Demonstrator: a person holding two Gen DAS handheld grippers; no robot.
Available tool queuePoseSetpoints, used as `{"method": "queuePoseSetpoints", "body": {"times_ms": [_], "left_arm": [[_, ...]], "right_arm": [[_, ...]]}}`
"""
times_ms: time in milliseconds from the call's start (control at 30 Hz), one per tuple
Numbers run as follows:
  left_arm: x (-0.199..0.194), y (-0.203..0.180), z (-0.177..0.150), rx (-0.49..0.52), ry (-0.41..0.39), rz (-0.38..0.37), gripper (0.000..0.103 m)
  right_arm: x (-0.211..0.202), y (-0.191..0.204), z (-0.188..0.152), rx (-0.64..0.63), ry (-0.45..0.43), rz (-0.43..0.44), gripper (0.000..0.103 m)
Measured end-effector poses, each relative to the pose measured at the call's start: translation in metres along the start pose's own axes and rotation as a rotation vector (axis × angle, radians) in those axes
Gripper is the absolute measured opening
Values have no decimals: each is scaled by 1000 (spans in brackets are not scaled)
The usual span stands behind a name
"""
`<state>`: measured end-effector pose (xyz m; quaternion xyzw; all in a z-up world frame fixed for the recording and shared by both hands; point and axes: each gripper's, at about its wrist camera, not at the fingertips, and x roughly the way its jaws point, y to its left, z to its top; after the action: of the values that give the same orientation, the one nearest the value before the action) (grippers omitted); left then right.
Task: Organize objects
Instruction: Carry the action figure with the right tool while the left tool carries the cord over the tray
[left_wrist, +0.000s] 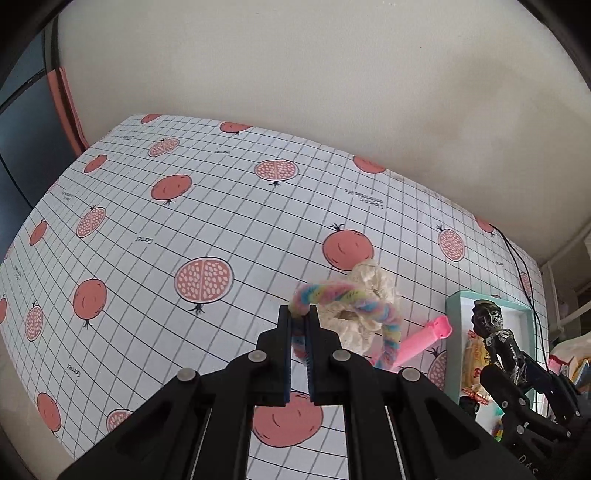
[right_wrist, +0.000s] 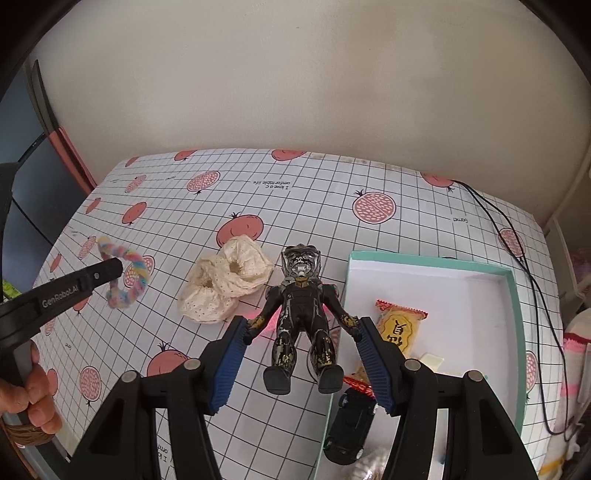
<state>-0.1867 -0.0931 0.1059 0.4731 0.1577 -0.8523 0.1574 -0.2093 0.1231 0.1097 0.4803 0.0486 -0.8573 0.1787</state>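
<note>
Pomegranate-print worktop (right_wrist: 314, 206). My left gripper (left_wrist: 300, 321) clamps pastel scrunchie (left_wrist: 354, 295); right gripper (right_wrist: 303, 332) wide, astride upright action figure (right_wrist: 301, 314). Teal box (right_wrist: 517, 332) just right of figure.

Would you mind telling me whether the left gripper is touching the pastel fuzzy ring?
Touching. The left wrist view shows the left gripper shut on the pastel fuzzy ring, a strand pinched between its pads; the right wrist view shows the ring hanging from it.

Left wrist view: low, close, looking forward along its fingers across the pomegranate-print grid tablecloth (left_wrist: 184, 206) toward the wall. Right wrist view: higher, angled downward. Shared: cream lace cloth bundle (left_wrist: 373, 291) (right_wrist: 225, 288), mint-rimmed shallow box (left_wrist: 452, 332) (right_wrist: 517, 332).
</note>
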Motion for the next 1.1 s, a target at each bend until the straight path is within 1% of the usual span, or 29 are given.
{"method": "queuePoseSetpoints", "body": {"times_ms": [167, 333, 667, 800, 967, 1100], "left_arm": [[-3, -42, -9, 43, 2, -60, 6], [-7, -89, -21, 107, 1, -107, 6], [3, -159, -48, 200, 54, -181, 6], [9, -179, -58, 236, 83, -204, 6], [18, -196, -71, 277, 119, -208, 6], [24, -203, -78, 309, 144, -202, 7]], "right_arm": [[-4, -26, -2, 32, -1, -25, 63], [-9, -52, -7, 59, 0, -49, 63], [-17, -115, -21, 145, 9, -107, 63], [-15, -136, -28, 179, 27, -126, 63], [-11, -154, -36, 223, 46, -142, 63], [-12, -165, -38, 265, 31, -142, 63]]}}
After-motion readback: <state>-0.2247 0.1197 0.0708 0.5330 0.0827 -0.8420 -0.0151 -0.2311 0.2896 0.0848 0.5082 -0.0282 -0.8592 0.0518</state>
